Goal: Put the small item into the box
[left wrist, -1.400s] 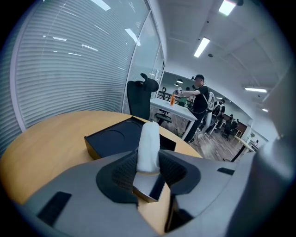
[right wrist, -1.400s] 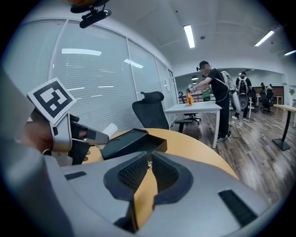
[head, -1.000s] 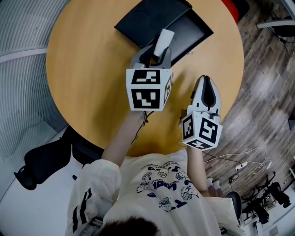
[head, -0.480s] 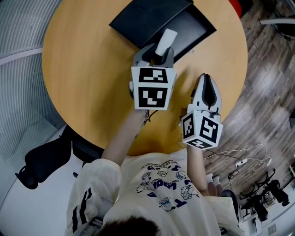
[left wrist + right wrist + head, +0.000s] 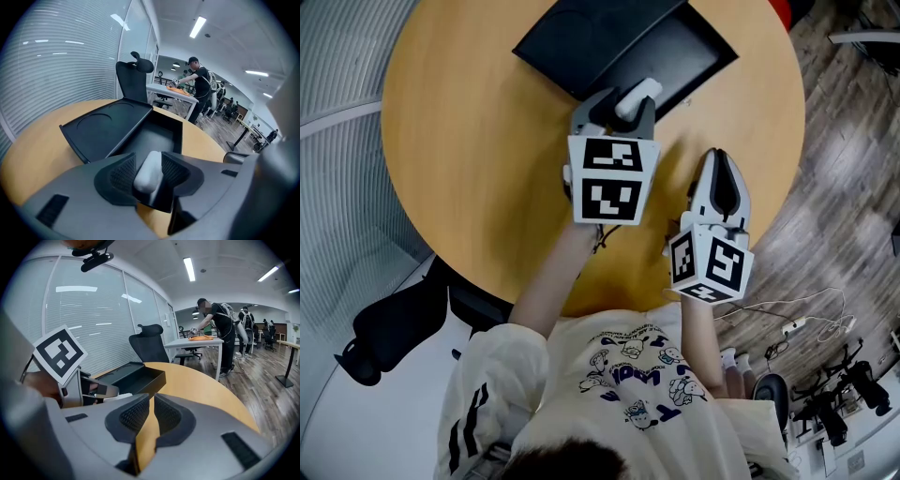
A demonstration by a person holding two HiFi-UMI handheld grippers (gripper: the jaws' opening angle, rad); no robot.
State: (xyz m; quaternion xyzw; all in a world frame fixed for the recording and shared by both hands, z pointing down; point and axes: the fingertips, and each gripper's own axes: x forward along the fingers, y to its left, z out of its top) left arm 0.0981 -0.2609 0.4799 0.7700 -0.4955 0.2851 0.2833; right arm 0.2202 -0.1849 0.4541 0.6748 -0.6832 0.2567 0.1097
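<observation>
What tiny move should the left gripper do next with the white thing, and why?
Probably open a little wider. The left gripper hangs at the near edge of the open black box, and its jaws have just been opening with the small white item between them.

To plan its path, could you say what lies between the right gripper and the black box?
Only bare tabletop separates the right gripper from the box; the head view shows it.

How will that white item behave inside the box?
Rounded and smooth, the white item may roll or slide inside the box. It looks undeformed between the left gripper's jaws, which have just been opening, so probably rigid.
</observation>
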